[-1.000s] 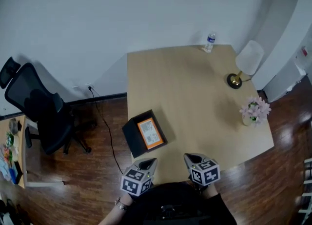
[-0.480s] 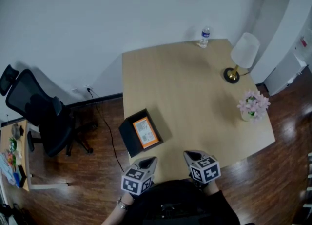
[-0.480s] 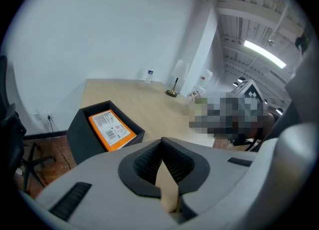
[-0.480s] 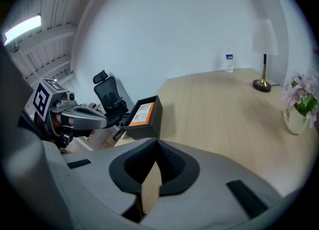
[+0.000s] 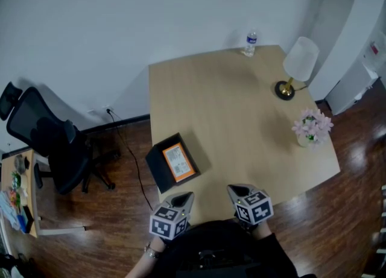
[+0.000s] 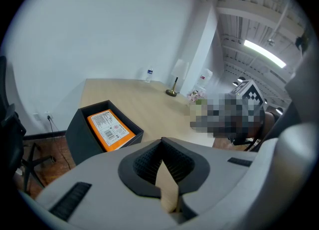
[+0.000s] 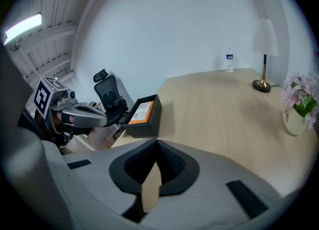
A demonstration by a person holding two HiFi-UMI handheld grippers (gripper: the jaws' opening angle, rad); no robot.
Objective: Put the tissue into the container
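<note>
Left gripper (image 5: 183, 199) and right gripper (image 5: 237, 191) hover at the near edge of the table (image 5: 241, 120), both sets of fingers pressed together on nothing. The black box (image 5: 158, 171) sits just ahead of the left gripper, so that one's nearer; the right is off to the box's right. An orange pack (image 5: 179, 161), probably the tissue, lies flat inside the box, its long axis slanting away.
</note>
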